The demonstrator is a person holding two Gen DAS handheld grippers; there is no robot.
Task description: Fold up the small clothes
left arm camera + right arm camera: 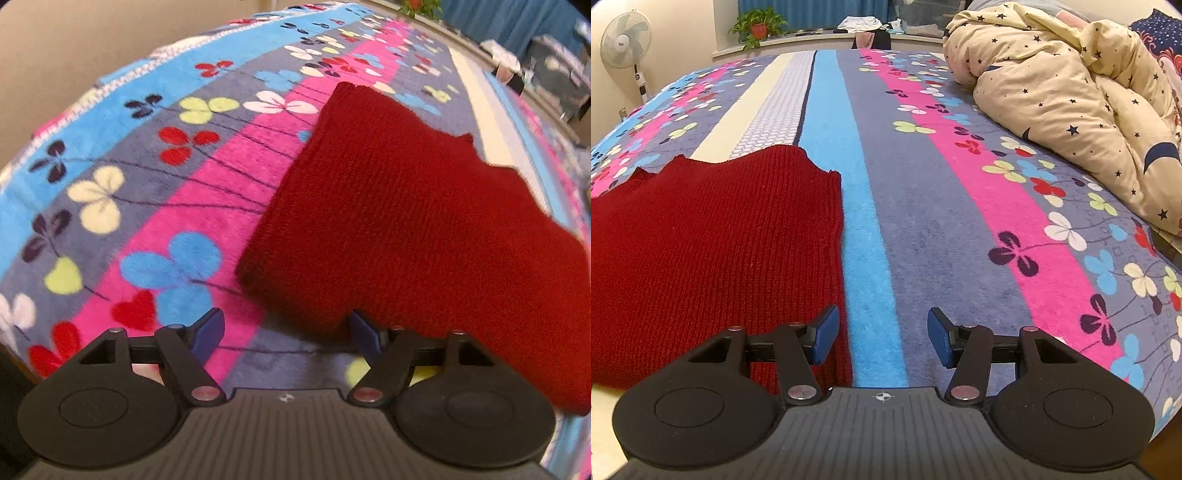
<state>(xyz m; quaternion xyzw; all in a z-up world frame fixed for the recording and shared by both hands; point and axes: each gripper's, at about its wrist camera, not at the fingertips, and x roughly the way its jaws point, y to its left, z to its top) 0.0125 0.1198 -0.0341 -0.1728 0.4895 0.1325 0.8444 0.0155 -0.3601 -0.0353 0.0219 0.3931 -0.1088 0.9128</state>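
- Your left claw [286, 336] hangs with its jaws apart and nothing between them; its right pad sits just at the near edge of the sweater [406, 206], the left pad over bare blanket [207, 177].
- Your right claw [882, 336] is likewise spread and empty, its left pad over the sweater's [701, 240] right edge, its right pad over the blanket's [871, 221] blue stripe.
- The sweater lies flat on the bed, between your two claws, with its far edge stepped and uneven.
- Risk: close now and you probably pinch only the top knit layer, or catch the fluffy blanket with it, so the fold drags the bedding.
- Risk: the knit is thick and slack; a lopsided lift between the two claws would likely skew the fold.
- Farther right, the quilt [1071, 92] is heaped well apart from the sweater; a wide swing could brush it.
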